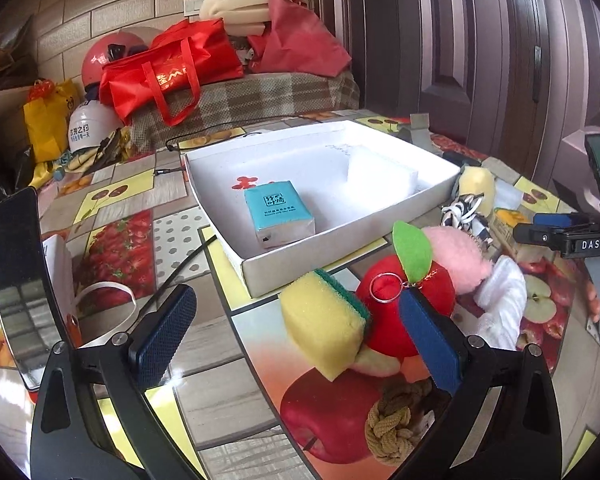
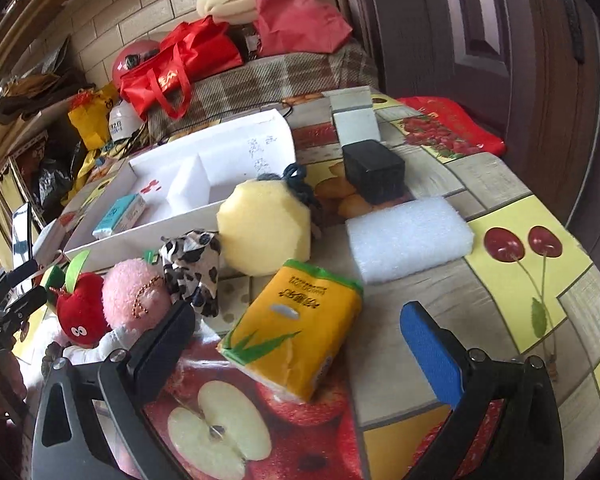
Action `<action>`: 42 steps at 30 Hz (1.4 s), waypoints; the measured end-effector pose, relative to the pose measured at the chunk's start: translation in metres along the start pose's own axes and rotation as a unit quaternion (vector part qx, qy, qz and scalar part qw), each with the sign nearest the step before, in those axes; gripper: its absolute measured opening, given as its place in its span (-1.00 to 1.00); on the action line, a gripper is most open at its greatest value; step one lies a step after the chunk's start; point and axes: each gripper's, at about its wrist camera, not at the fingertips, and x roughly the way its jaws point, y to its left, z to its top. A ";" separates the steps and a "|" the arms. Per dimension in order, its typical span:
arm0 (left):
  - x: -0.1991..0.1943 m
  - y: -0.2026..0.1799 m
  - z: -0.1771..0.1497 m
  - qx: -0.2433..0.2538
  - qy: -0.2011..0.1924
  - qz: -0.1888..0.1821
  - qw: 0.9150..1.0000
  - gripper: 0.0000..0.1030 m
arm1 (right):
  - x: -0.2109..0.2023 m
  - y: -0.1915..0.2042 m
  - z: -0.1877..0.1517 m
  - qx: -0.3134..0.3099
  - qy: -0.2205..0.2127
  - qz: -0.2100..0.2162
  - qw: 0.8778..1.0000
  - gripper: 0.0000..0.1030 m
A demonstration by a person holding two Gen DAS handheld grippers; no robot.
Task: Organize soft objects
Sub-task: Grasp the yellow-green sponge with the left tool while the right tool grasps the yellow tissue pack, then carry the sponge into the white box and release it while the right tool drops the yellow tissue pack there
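From my left wrist camera I see the left gripper (image 1: 300, 328) with its jaws wide apart. A yellow sponge (image 1: 320, 322) with a green scouring layer sits between them, with clear space to the far jaw; I cannot tell whether it touches the near one. Only this view shows the knotted tan rope (image 1: 396, 424) on the worktop (image 1: 216, 392) and the metal ring on the red plush apple (image 1: 404, 300).

My right wrist camera gives what the left cannot: a crinkly yellow tissue pack (image 2: 296, 332) lying between the open jaws of the right gripper (image 2: 304, 344), untouched, plus a white foam block (image 2: 408, 240), a black box (image 2: 374, 170) and a faceted pale foam ball (image 2: 264, 228).

Both views show the shallow white cardboard box (image 1: 340, 236), holding a teal tissue pack (image 1: 278, 214) and a white foam slab (image 1: 380, 176). The fuzzy pink plush (image 2: 134, 300) and a spotted fabric piece (image 2: 194, 268) lie just outside its near wall. The worktop is glossy, printed with fruit.
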 end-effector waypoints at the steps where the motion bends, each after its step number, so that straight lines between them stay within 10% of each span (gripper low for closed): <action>1: 0.004 -0.002 0.000 0.005 0.011 0.004 1.000 0.87 | 0.006 0.003 0.001 -0.002 0.011 -0.006 1.000 0.99; 5: 0.013 0.003 -0.001 -0.003 0.034 0.001 0.999 0.20 | 0.024 0.008 0.002 -0.003 0.047 -0.023 0.999 0.92; 6: 0.015 0.006 -0.001 -0.010 0.040 0.000 0.999 -0.24 | 0.025 0.010 0.002 -0.008 0.047 -0.026 0.999 0.81; 8: 0.022 0.011 -0.002 -0.023 0.057 -0.007 0.998 -0.48 | 0.022 0.013 0.001 -0.017 0.042 -0.024 0.999 0.32; 9: 0.020 0.012 -0.002 -0.026 0.054 -0.010 0.998 -0.48 | 0.020 0.013 0.001 -0.019 0.041 -0.019 0.999 -0.04; 15: -0.001 0.006 -0.001 -0.012 0.001 -0.001 1.000 -0.48 | 0.010 -0.002 0.000 0.017 0.024 0.013 0.999 -0.05; 22: -0.060 0.008 -0.014 -0.030 -0.144 0.036 0.989 -0.48 | -0.058 -0.037 -0.012 0.090 -0.140 0.054 0.985 -0.05; 42: -0.049 0.019 -0.009 -0.097 -0.141 0.108 0.979 -0.48 | -0.052 -0.074 0.014 0.076 -0.182 -0.056 0.979 -0.04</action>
